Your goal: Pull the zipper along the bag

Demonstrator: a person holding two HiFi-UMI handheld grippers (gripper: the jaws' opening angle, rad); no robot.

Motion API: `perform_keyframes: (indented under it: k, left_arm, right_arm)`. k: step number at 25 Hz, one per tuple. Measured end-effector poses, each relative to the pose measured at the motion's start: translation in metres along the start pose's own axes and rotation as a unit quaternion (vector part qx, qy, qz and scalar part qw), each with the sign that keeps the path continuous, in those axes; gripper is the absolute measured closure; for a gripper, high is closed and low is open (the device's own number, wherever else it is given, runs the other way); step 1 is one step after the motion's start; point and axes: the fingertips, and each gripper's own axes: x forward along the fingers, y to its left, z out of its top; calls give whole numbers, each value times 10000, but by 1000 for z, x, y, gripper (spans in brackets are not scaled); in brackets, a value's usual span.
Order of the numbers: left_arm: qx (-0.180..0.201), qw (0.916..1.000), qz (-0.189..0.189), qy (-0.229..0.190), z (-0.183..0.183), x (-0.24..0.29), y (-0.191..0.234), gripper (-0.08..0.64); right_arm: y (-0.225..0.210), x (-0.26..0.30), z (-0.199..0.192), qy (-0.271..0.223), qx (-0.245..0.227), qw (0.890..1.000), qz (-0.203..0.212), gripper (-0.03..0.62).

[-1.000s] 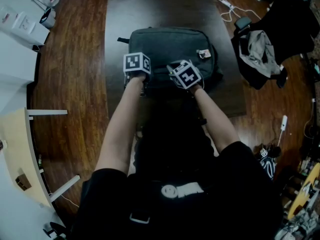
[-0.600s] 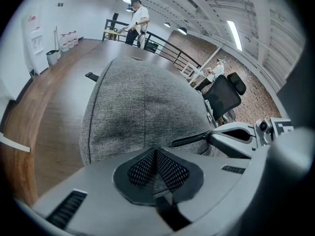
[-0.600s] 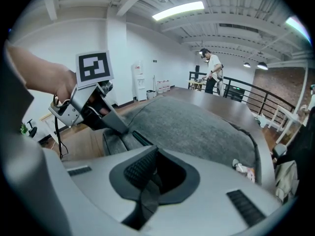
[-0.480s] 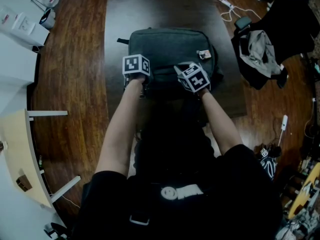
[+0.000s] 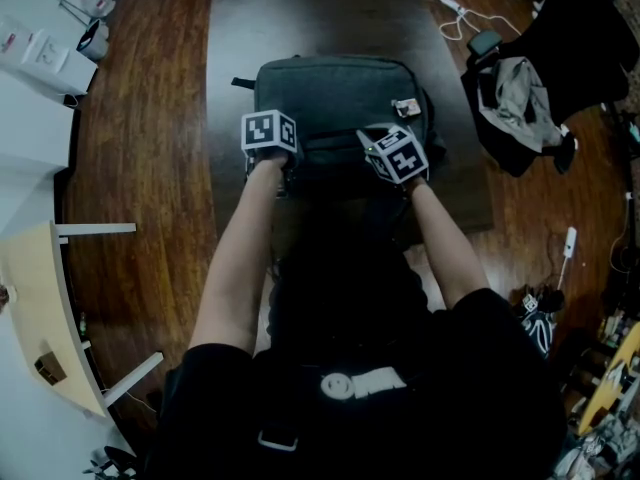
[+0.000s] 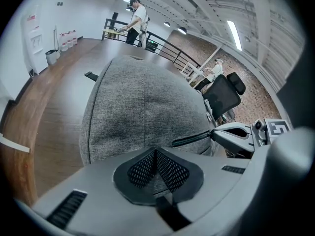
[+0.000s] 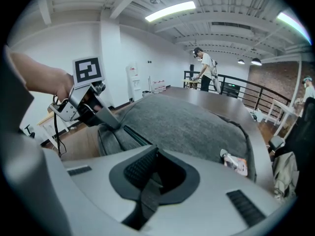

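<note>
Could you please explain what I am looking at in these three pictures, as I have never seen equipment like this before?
There is no robot here: a person holds a two-jaw gripper in each hand. The top-down picture comes from a camera on the person's head. The other two come from wide-angle cameras that ride on the grippers and look along their jaws. The cubes with square markers are part of the grippers. A grey bag lies on a dark table. The left gripper is shut on the bag's near edge, apparently to steady it. The right gripper is shut on a black pull, which seems to belong to the zip that runs between the two grippers.
</note>
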Motion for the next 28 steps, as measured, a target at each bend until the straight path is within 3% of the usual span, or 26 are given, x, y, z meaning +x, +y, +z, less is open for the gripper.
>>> perform_keyframes:
  k: [14,19,22,27,28]
  left_arm:
    - [-50,10000,-60,-22,0,0,0,560]
    - [-41,10000,-66,-24,1,0,2,560]
    - [5,10000,-23,21,2,0,4,560]
    - [9,10000,-4,72,0,2,4,560]
    - [3,10000,-6,64,0,2,2,560]
  right_arm:
    - [-22,-8,-17,33,214,9997,-136,575]
    - [-68,-20,-79,863,157,9920,-912,589]
    - [-79,-38,-79,399,733,9927,-869,589]
    - [-49,-28,-50,-335,-32,9981,-514,569]
    - [-42,-23,-45,-376,-166,9982,-444,530]
